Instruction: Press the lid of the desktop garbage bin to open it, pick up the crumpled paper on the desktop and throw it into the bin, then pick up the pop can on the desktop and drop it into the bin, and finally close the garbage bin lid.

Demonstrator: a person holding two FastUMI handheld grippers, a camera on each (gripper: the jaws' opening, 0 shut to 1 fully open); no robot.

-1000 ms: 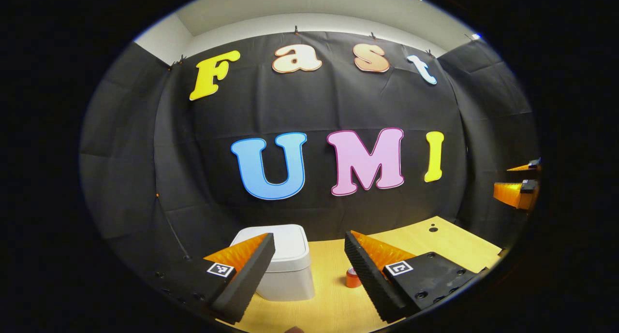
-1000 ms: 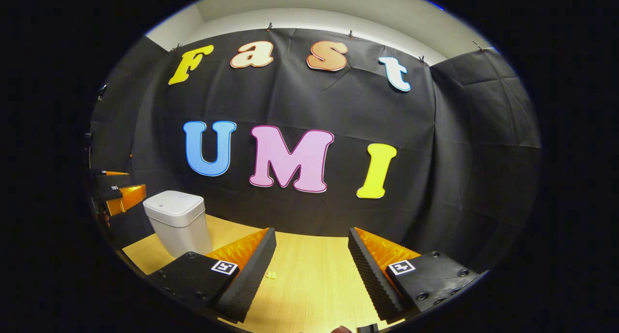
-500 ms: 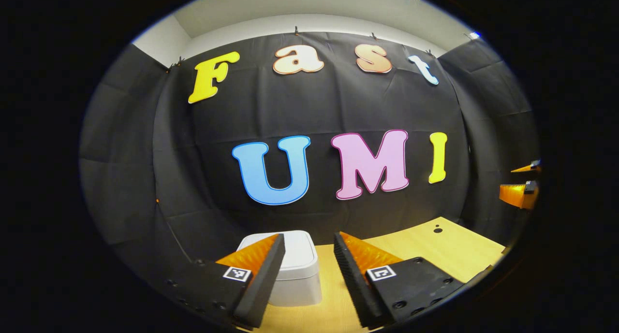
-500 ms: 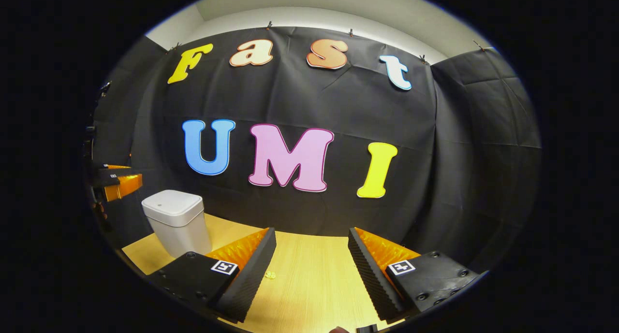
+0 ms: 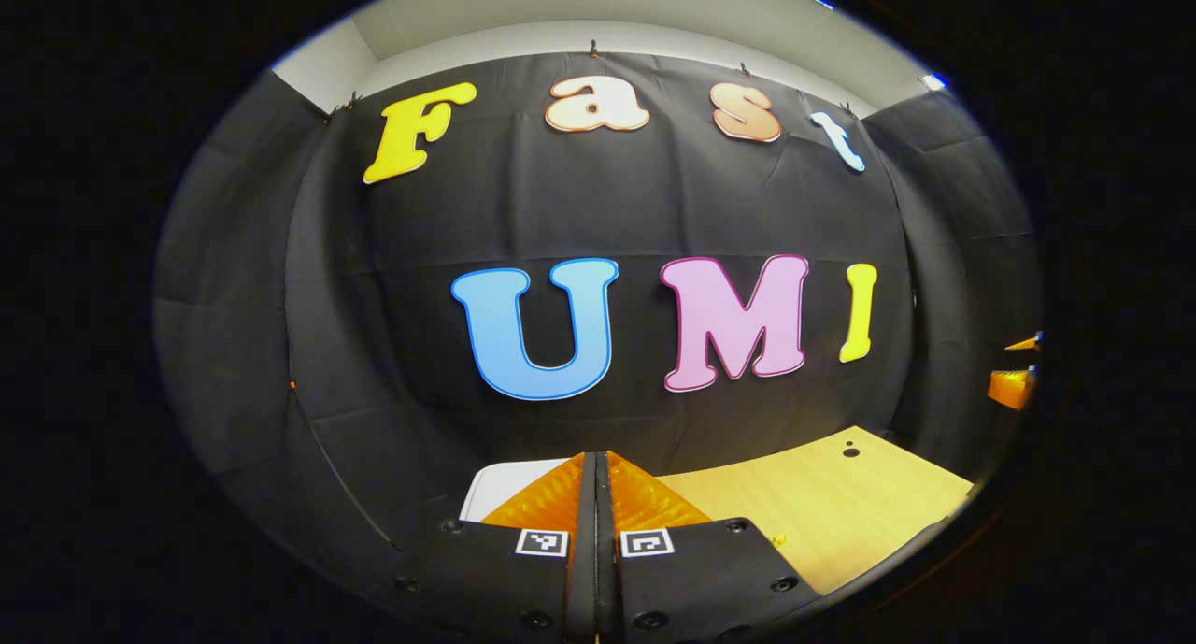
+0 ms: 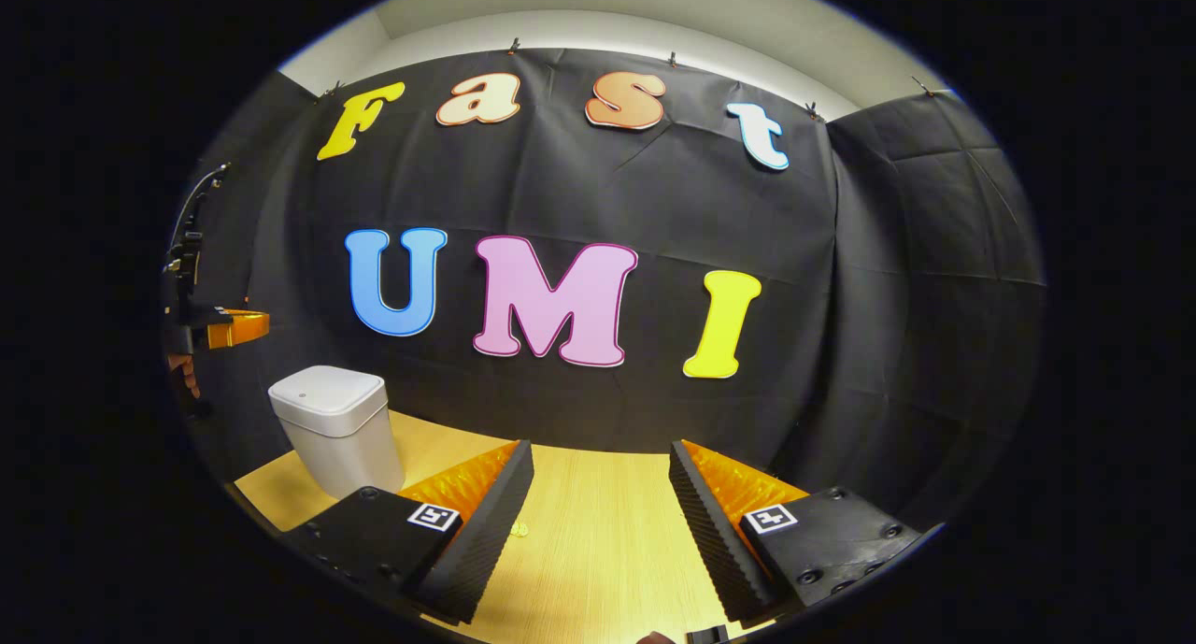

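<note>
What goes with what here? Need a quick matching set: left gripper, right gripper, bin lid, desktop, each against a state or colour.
Column 1:
1. left gripper
2. right gripper
3. bin lid
4. desktop

Column 2:
A. down, bin closed
B. light wood
C. fingers pressed together, nothing between them
D. fingers spread apart, nothing between them

Pairs: 1-C, 2-D, 3-A, 4-B
</note>
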